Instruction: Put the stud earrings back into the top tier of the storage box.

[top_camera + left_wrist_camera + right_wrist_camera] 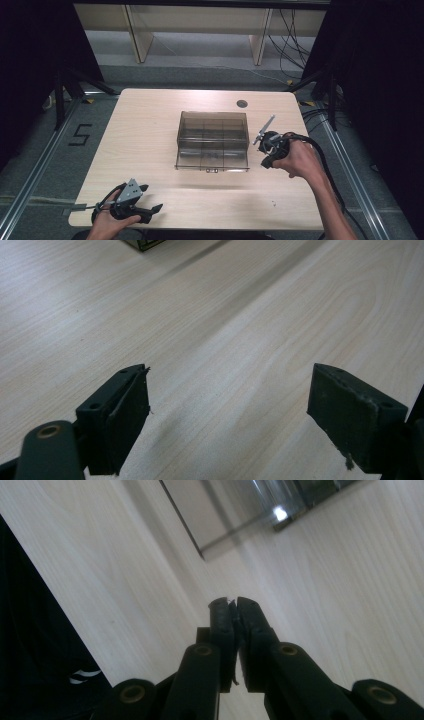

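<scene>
High view: the smoky clear box [213, 140] sits mid-frame, right gripper [264, 142] just beside its right edge — an approach, I judge. Left gripper view: left gripper [227, 412] gapes, empty. Right gripper view: jaws pressed together, box corner [235, 515] above — they must part next.

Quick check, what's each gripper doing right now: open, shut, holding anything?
Left gripper: open, nothing between its fingers, over bare table.
Right gripper: shut, holding nothing, beside the clear compartment box.
</scene>
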`<state>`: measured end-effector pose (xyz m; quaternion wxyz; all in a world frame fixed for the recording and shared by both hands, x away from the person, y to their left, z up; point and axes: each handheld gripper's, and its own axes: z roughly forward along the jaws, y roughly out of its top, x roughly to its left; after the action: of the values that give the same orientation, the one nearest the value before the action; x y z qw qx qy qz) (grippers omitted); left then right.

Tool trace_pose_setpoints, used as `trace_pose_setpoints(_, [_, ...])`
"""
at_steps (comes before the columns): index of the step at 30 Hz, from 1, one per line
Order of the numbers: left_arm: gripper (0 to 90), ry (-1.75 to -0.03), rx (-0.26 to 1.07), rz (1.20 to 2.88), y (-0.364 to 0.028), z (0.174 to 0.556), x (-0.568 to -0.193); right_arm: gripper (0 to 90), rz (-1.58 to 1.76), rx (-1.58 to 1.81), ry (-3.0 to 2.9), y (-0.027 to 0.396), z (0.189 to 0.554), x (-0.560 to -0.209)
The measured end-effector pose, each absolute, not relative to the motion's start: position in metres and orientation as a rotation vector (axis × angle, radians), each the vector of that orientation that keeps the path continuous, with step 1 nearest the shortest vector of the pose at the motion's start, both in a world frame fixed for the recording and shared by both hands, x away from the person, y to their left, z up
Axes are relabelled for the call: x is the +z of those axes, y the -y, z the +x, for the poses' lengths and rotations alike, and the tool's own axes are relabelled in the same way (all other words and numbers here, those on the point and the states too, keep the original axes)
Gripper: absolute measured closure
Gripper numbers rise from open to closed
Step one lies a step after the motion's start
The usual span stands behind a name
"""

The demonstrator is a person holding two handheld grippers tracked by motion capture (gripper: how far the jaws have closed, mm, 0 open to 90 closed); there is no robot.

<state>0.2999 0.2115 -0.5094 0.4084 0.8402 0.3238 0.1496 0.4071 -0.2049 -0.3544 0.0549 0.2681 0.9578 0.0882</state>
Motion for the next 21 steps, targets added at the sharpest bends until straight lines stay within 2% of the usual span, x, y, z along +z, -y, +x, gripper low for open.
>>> trace_pose_setpoints(2, [16.3,-0.791,0.425,2.121,-0.213,0.302,-0.509,87.0,0.789,0.282,-2.916,0.196,0.411,-0.353])
trace_pose_setpoints(5, [16.4,-0.821,0.367,2.104,-0.211,0.300,-0.510,87.0,0.757,0.278,-2.927,0.185,0.417,-0.353])
trace_pose_setpoints(10, [16.5,-0.785,0.403,2.134,-0.213,0.303,-0.510,86.9,0.736,0.272,-2.933,0.176,0.426,-0.351])
trace_pose_setpoints(19, [16.5,-0.840,0.401,2.101,-0.211,0.302,-0.512,86.9,0.707,0.249,-2.965,0.153,0.438,-0.362])
trace_pose_setpoints(21, [16.5,-0.786,0.428,2.131,-0.214,0.304,-0.510,86.9,0.699,0.261,-2.971,0.147,0.442,-0.367])
